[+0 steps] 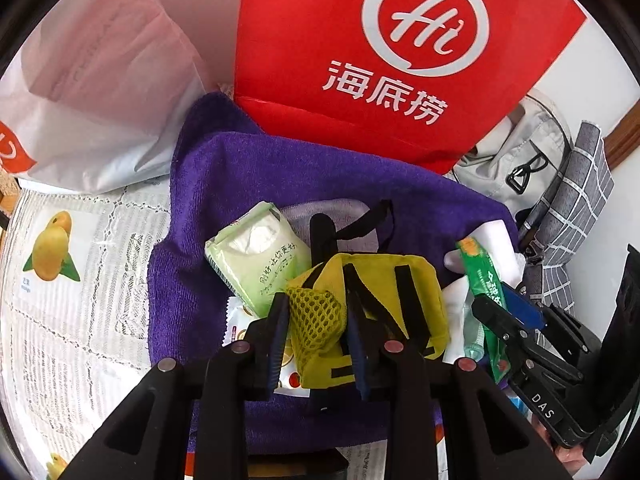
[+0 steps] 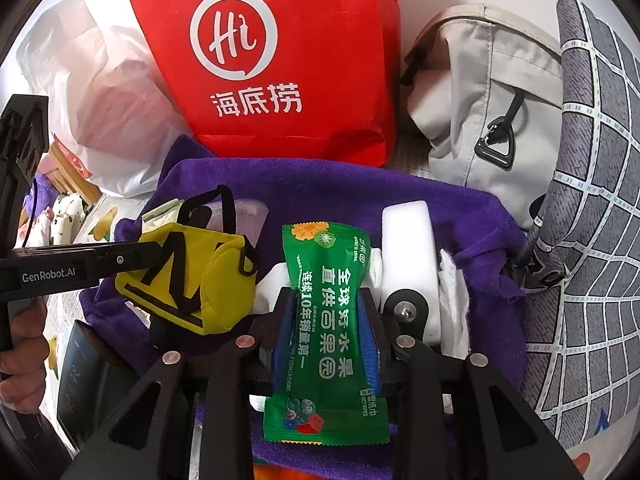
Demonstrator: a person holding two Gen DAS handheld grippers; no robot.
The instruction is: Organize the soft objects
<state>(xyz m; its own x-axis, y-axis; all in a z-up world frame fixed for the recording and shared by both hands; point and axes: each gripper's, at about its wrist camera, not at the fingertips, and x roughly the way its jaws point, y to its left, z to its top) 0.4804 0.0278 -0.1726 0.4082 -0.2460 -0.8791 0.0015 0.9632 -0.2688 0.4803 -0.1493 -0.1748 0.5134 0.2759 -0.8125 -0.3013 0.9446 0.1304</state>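
Observation:
A small yellow backpack [image 1: 380, 280] with black straps lies on a purple towel [image 1: 224, 184]. My left gripper [image 1: 318, 296] is shut on its yellow mesh pocket, blue pads on both sides. From the right wrist view the same backpack [image 2: 216, 276] shows at the left, with the left gripper [image 2: 168, 260] reaching in from the edge. My right gripper [image 2: 326, 294] is shut on a green wet-wipes packet [image 2: 328, 320], which is pinched at its waist between the pads. In the left wrist view the right gripper [image 1: 500, 312] holds that packet [image 1: 482, 276] at the right.
A red paper bag [image 1: 360, 48] stands behind the towel, a white plastic bag [image 1: 100, 80] to its left. A grey bag [image 2: 480, 112] and checked grey cloth [image 2: 592, 200] lie right. On the towel: a pale green tissue pack [image 1: 256, 256], a white block [image 2: 408, 248], white cloth [image 2: 452, 300].

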